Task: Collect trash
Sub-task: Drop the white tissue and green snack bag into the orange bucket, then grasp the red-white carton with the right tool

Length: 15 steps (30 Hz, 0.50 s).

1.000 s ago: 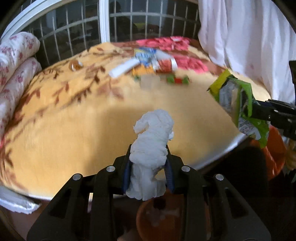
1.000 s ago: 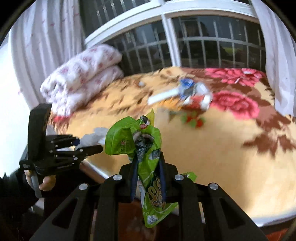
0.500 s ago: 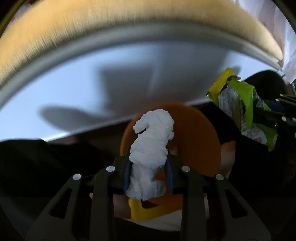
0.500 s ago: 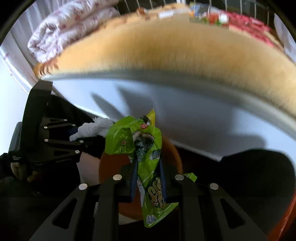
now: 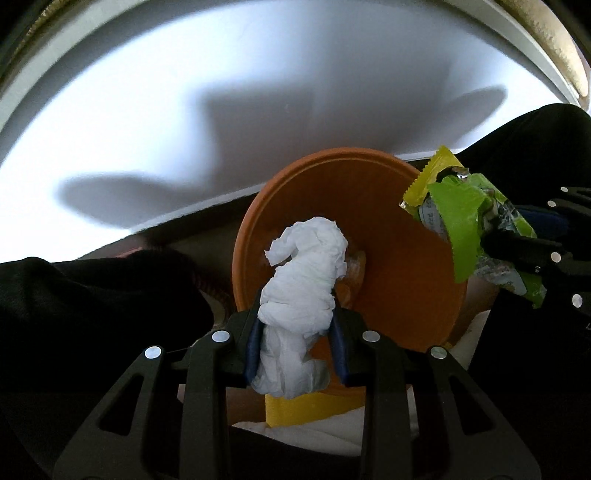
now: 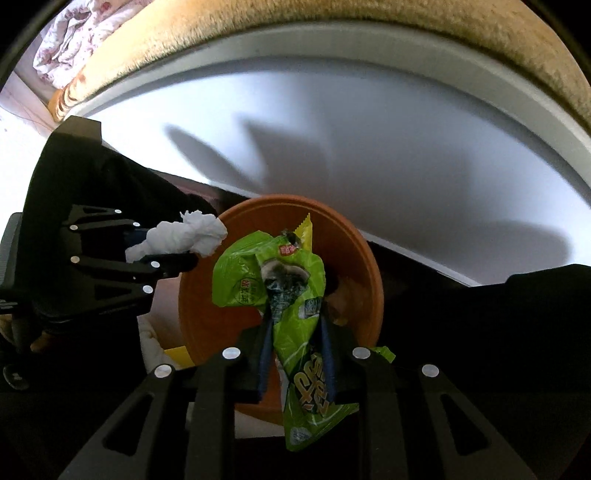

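We hold two pieces of trash over an orange bin point(image 5: 388, 258), so the picking up of this pair looks done and the drop is what is left. In the left wrist view our left gripper point(image 5: 295, 328) sits at the lower centre of the frame, its jaws narrow and clamped on a crumpled white tissue point(image 5: 306, 280) whose twisted top rises above the blue pads and whose lower end hangs below them. The bin's round mouth lies right behind the tissue, in the middle of the frame, with a little pale debris visible inside it. In the right wrist view our right gripper point(image 6: 295, 354) is at the lower centre; its jaws are opening, and the green snack wrapper point(image 6: 280, 284) stands between them, with a small gap showing beside each blue pad, so we judge the release has begun. That wrapper is torn open and creased, silver foil lining showing at its crumpled top, a yellow serrated edge poking up, and its printed tail hanging below the fingers. It hangs over the bin's mouth, which fills the centre of that frame. A white bed side point(image 6: 369, 129) curves across the upper part of both views, with a tan plush blanket point(image 6: 332, 14) along its top edge. Whether more trash remains elsewhere, these views do not show.
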{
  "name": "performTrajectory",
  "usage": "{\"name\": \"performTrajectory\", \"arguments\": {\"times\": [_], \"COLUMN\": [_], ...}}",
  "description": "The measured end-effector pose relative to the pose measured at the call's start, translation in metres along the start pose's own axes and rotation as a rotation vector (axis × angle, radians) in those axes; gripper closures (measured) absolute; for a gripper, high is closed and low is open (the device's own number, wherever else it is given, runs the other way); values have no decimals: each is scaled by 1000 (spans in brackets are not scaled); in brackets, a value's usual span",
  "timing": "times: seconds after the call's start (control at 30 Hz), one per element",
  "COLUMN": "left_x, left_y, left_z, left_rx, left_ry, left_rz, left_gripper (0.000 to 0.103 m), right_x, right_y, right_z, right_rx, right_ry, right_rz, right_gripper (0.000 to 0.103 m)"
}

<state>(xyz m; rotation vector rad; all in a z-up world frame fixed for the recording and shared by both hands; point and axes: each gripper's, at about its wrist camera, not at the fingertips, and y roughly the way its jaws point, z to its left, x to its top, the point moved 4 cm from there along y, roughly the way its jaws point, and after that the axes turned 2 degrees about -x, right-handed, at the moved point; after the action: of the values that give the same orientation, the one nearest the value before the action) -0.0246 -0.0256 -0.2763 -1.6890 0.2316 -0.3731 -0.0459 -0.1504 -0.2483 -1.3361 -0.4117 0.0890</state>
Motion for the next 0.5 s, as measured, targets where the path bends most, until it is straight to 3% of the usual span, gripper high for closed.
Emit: {"name": "performTrajectory", "arguments": {"times": [0.07, 0.1, 0.13, 0.17, 0.2, 0.5], "left_x": [-2, 0, 0, 1, -1, -7], "left_y": [1, 0, 3, 6, 6, -2], "left_z": [-1, -3, -2, -1, 1, 2], "left_rx": [3, 14, 38, 55, 71, 59], "left_ry": [1, 0, -1, -3, -5, -9], "left_rz": [4, 9, 23, 31, 28, 2], "left_gripper": [72, 66, 57, 35, 26, 25], "right_x": [1, 0, 0, 1, 2, 0], "right_y": [5, 7, 10, 11, 10, -20], "right_z": [0, -1, -1, -1, -2, -15], "right_rx": [-3, -6, -15, -25, -37, -37], "right_ry": [-1, -3, -6, -5, -3, 45], "right_rz": [14, 20, 28, 29, 18, -68], "right_gripper": [75, 69, 65, 49, 43, 43]}}
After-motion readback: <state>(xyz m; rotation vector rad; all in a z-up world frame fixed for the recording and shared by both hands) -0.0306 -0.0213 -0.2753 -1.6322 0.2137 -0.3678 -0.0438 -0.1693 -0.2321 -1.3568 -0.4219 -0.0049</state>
